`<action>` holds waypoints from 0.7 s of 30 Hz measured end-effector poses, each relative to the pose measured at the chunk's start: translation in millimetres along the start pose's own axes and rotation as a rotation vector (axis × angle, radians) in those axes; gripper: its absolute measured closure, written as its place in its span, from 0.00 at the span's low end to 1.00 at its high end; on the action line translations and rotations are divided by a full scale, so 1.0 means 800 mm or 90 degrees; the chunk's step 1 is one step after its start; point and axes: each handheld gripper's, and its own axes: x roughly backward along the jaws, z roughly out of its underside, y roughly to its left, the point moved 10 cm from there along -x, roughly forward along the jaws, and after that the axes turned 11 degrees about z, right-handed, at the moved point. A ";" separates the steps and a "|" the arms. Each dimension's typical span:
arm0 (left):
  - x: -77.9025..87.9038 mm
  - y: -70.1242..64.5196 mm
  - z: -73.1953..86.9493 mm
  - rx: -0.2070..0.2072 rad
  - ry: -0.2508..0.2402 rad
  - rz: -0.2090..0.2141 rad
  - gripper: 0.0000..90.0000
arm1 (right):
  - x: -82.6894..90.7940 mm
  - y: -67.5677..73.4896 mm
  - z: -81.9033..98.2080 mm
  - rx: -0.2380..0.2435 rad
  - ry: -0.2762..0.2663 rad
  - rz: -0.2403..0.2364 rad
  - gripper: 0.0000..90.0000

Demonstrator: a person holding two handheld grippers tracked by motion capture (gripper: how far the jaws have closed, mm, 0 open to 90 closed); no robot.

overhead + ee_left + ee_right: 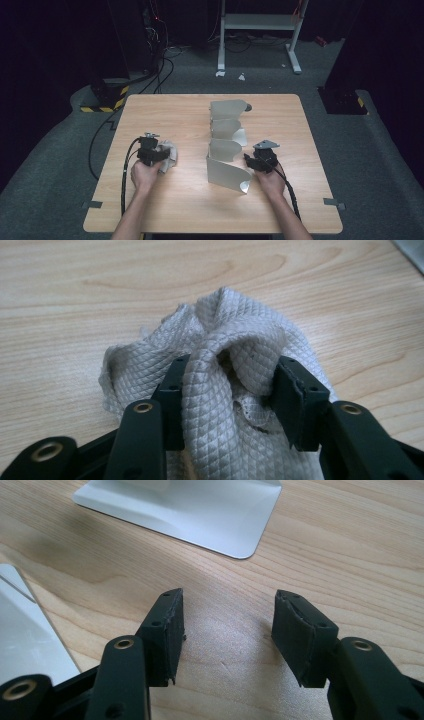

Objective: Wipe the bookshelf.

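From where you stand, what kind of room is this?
Probably a lab or recording studio rather than a home. A bare wooden table stands on grey carpet with dark surroundings, black cables trail across the floor, and yellow-and-black hazard tape marks a stand's base.

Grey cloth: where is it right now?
High view: the grey cloth lies bunched on the table's left half, between the left hand-held gripper's jaws, well left of the folded metal sheets.
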 end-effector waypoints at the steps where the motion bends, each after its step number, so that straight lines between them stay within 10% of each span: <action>1: -0.001 -0.001 0.001 -0.015 -0.005 -0.011 0.61 | 0.000 0.000 0.000 0.000 0.000 0.000 0.52; 5: -0.002 -0.006 0.004 -0.062 -0.017 -0.031 0.65 | 0.000 0.000 0.000 0.001 0.000 -0.003 0.53; 10: 0.003 -0.005 0.006 -0.040 -0.018 -0.001 0.82 | 0.000 0.001 0.000 -0.002 0.003 -0.013 0.54; 21: 0.004 -0.032 0.004 -0.065 -0.036 0.054 0.87 | -0.001 -0.001 0.000 -0.009 0.005 -0.007 0.51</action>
